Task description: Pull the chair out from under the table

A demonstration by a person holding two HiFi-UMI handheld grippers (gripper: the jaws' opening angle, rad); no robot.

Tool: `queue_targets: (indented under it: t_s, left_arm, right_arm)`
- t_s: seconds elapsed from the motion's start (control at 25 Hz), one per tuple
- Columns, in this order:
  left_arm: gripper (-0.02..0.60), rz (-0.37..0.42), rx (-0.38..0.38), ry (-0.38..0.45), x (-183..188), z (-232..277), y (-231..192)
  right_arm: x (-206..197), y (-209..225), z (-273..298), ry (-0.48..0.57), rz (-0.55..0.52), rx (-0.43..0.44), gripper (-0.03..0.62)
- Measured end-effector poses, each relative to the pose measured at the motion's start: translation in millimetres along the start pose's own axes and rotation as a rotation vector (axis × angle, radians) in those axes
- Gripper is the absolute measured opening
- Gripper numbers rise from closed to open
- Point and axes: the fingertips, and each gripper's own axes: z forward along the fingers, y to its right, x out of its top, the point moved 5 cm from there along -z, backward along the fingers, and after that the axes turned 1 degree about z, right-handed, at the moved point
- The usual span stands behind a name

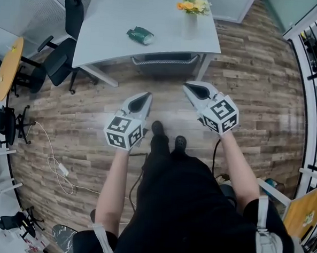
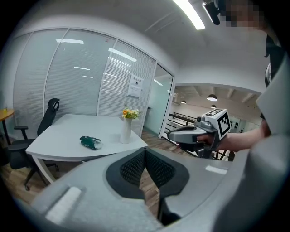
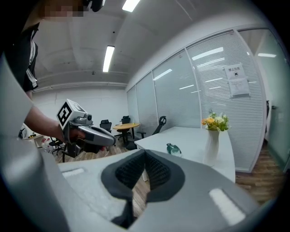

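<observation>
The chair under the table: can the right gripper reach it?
Probably yes: only bare floor lies between the right gripper and the chair, whose back shows under the table. Its jaws are shut.

Wood-plank floor (image 1: 257, 92), glass partition walls (image 2: 81, 77) with white blinds, and a bright ceiling strip light (image 2: 190, 13)

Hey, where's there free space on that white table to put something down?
The table is bare left of the green packet, toward the black office chair. A narrower patch lies between packet and vase. Under the near edge, the tucked grey chair fills the space.
</observation>
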Motion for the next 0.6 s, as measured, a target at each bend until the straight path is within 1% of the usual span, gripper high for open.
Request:
queue_targets:
  t_s: [0.16, 0.28, 0.44, 0.6]
  left_arm:
    - [0.011, 0.018, -0.033, -0.012, -2, 19, -19]
    - [0.012, 0.034, -0.055, -0.022, 2, 32, -38]
    - [0.012, 0.060, -0.077, -0.033, 13, 50, -68]
    - [0.014, 0.093, -0.107, -0.069, 15, 68, -98]
  right_arm:
    - [1, 7, 19, -0.013, 0.003, 0.002, 0.004]
    - [6, 15, 33, -0.030, -0.009, -0.014, 0.003]
    - [8, 33, 57, -0.074, -0.024, -0.037, 0.003]
    - [2, 47, 79, -0.119, -0.024, -0.059, 0.004]
